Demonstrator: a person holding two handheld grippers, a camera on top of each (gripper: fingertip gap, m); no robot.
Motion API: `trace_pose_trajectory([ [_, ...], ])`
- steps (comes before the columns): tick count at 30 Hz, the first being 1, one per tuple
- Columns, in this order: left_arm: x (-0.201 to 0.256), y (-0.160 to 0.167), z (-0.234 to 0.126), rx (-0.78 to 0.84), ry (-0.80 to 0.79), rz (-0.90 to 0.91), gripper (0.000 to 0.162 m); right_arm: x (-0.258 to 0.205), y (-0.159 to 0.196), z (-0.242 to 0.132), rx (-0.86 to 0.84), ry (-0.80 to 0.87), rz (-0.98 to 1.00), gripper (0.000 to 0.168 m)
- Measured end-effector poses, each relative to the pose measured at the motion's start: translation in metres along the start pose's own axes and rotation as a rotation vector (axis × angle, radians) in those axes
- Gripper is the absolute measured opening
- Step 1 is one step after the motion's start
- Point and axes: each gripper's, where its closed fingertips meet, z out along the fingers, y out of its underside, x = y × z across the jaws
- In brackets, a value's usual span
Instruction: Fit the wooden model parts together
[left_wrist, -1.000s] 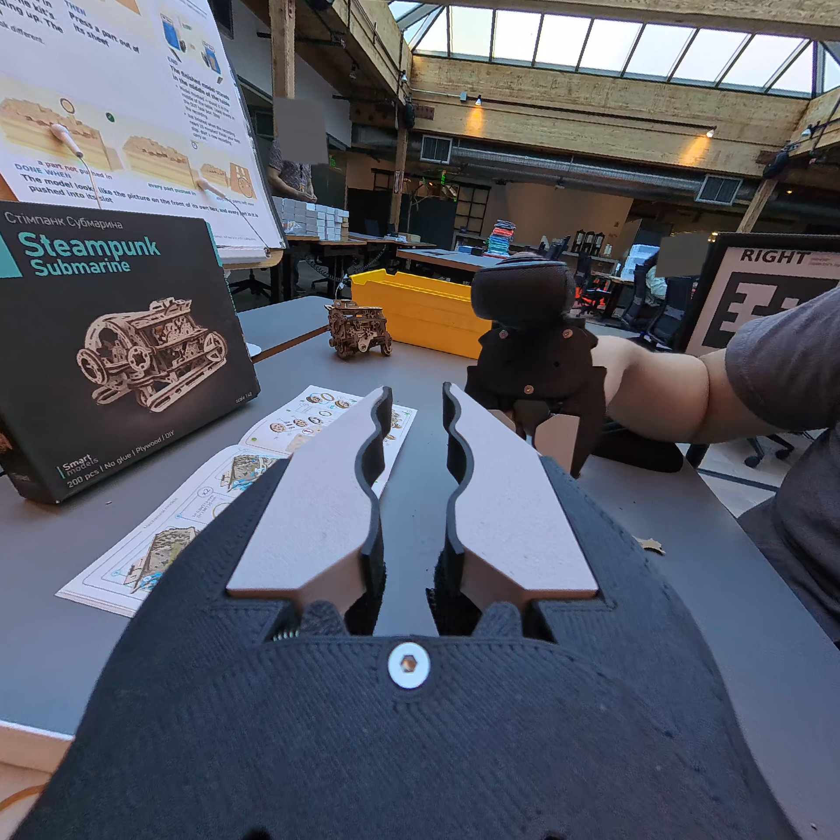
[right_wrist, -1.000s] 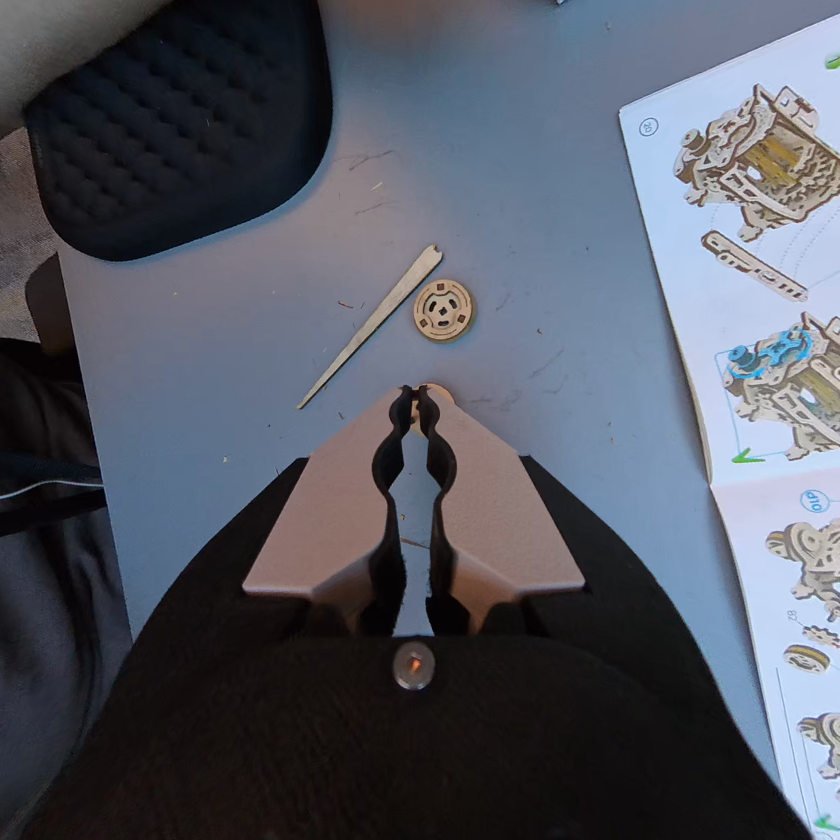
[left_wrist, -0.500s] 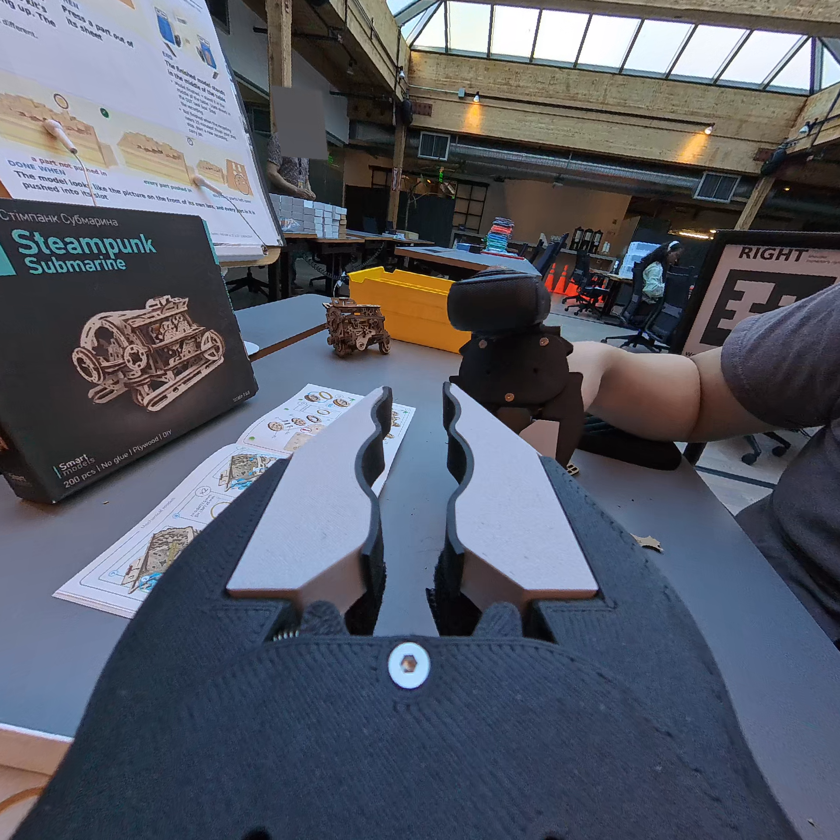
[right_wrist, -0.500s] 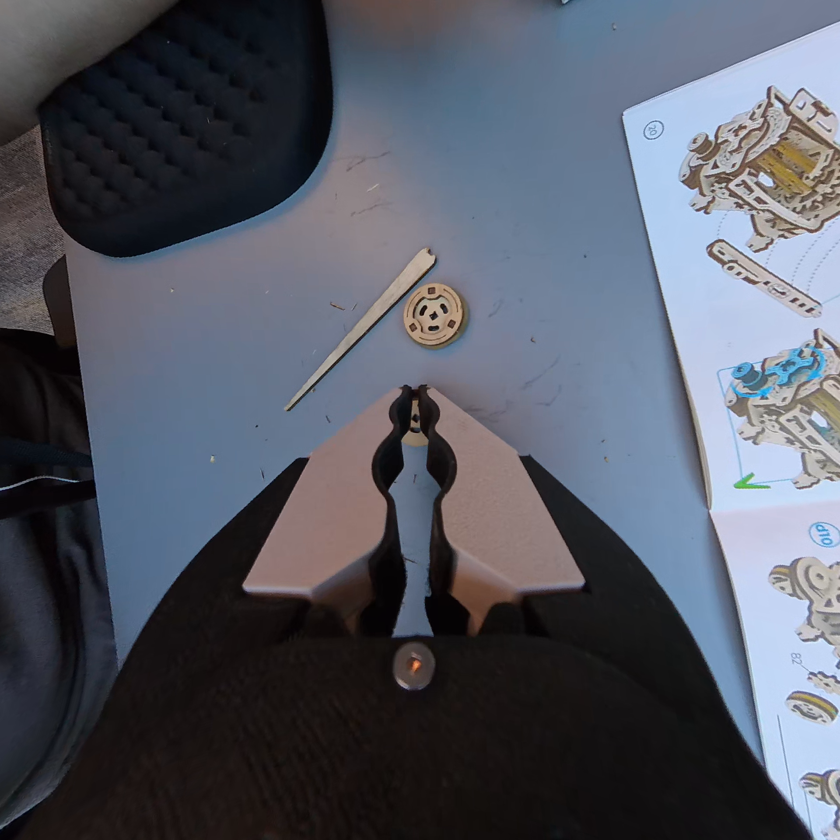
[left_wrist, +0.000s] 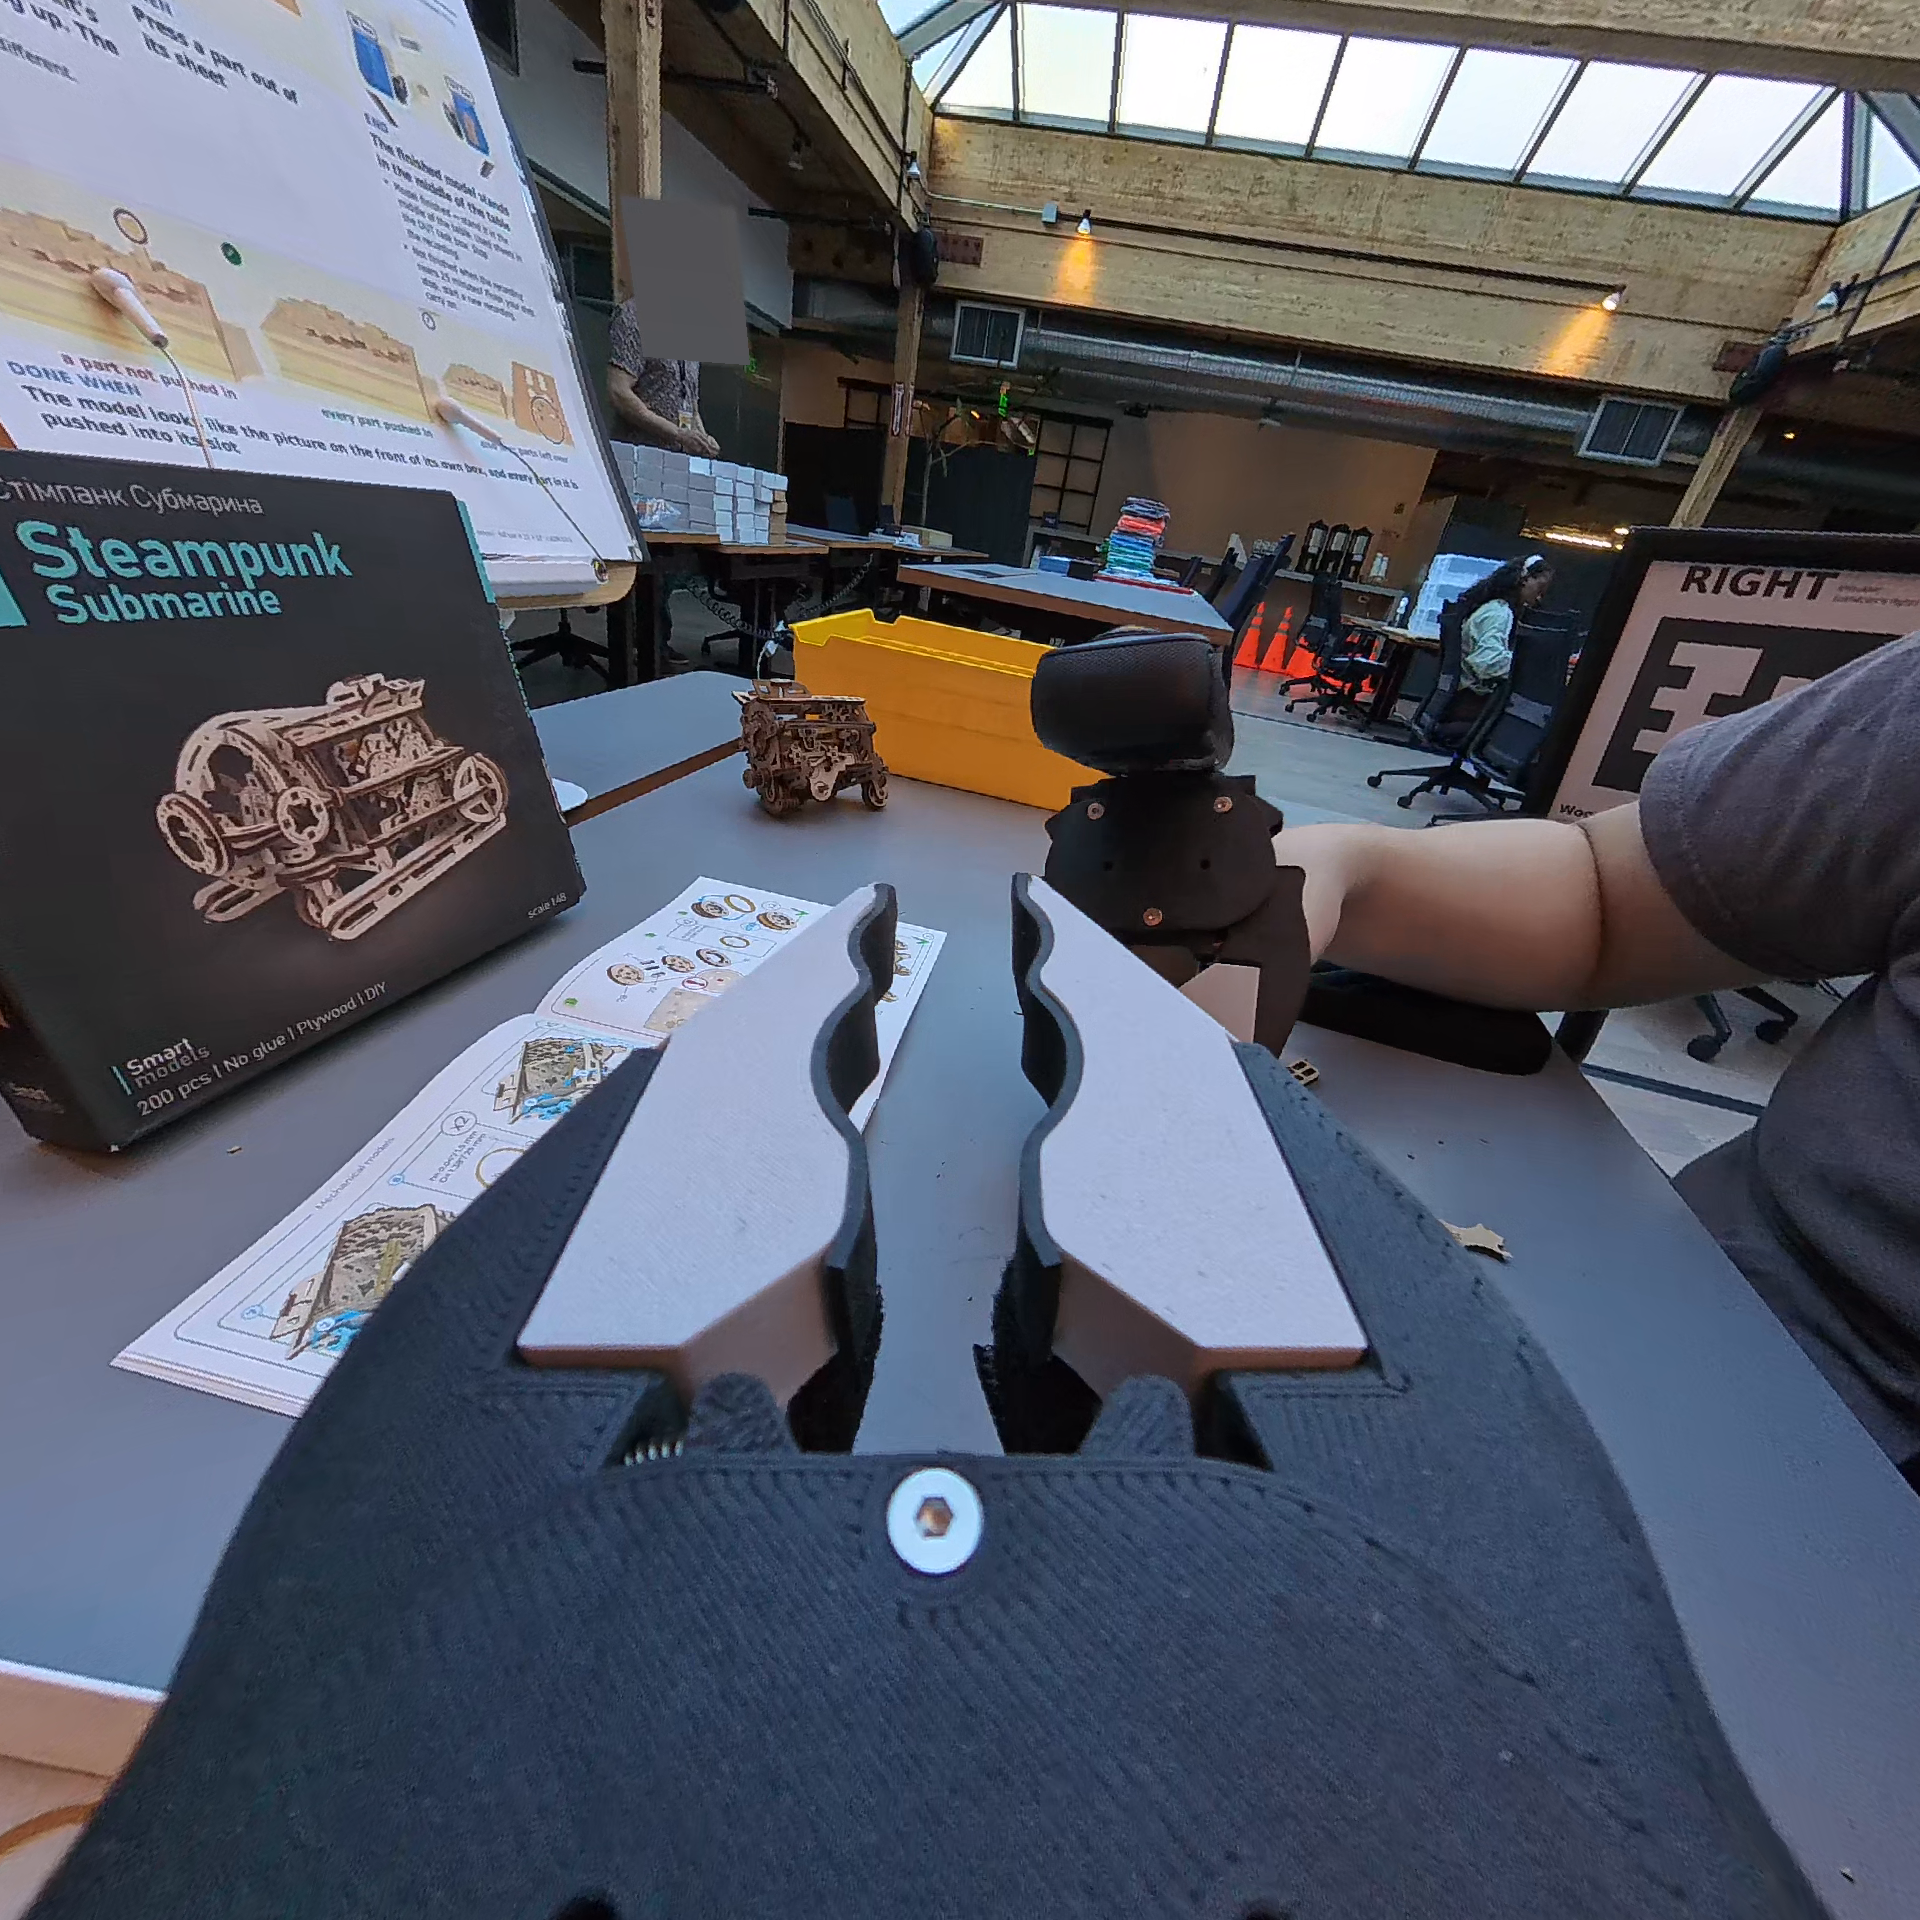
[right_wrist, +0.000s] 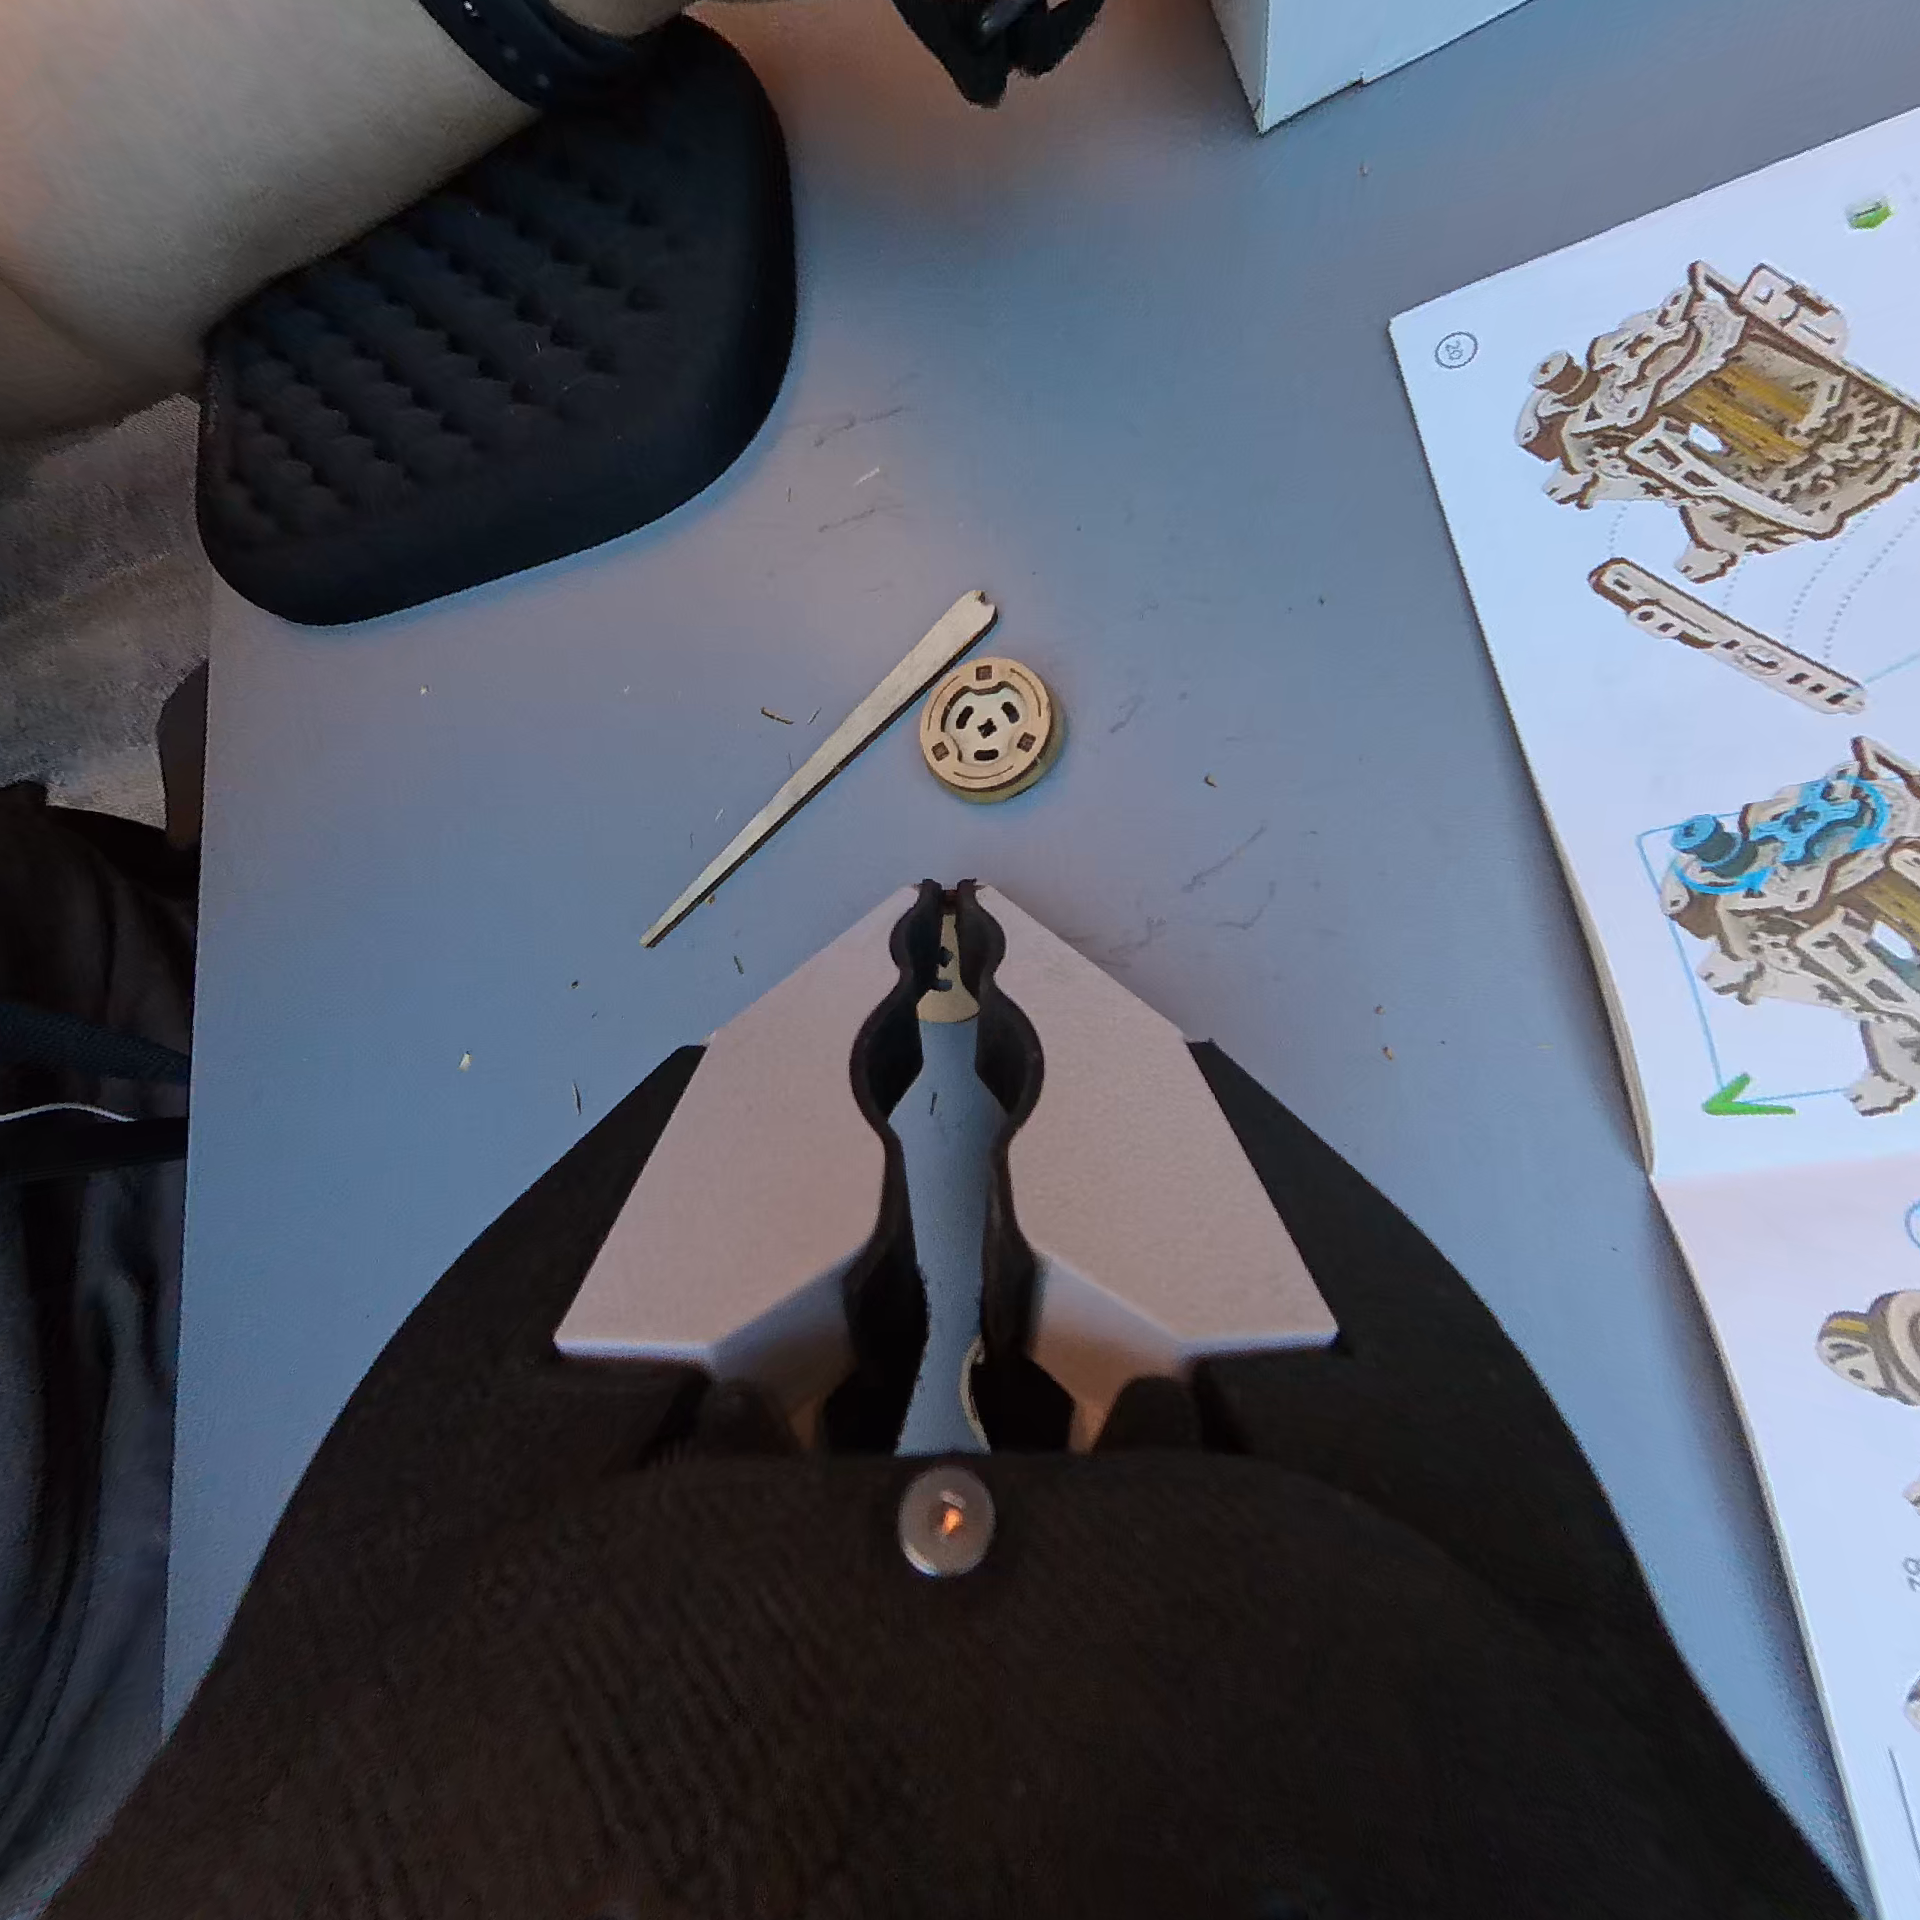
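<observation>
Wooden disc (right_wrist: 990, 729) lies just beyond right claw (right_wrist: 948, 896), which pinches a small wooden part (right_wrist: 943, 992). Tapered stick (right_wrist: 821, 764) touches disc's left, angled back-left. Left claw (left_wrist: 954, 899) released, well apart.

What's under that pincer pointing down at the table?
Pinched between the right gripper's tips is a small wooden part; only a pale sliver shows, the fingers cover the rest. Beneath lies bare grey table. A wooden disc and pointed stick lie just beyond.

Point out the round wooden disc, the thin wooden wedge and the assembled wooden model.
round wooden disc (right_wrist: 990, 730): right wrist view, on its pierced top face.
thin wooden wedge (right_wrist: 831, 758): right wrist view, mid-length of the strip.
assembled wooden model (left_wrist: 810, 745): left wrist view, on its body.
</observation>
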Motion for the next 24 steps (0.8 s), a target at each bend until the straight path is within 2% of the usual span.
trace_pose_trajectory([
  [15,0.0007,-0.0002,0.0,0.0,0.002,0.002,0.02,0.0003,-0.0002,-0.001,0.075,0.173,-0.198,0.002],
  [24,0.0002,0.0009,0.0003,-0.003,0.002,0.001,0.02,-0.0003,0.0003,0.0,-0.054,0.262,-0.316,0.001],
])
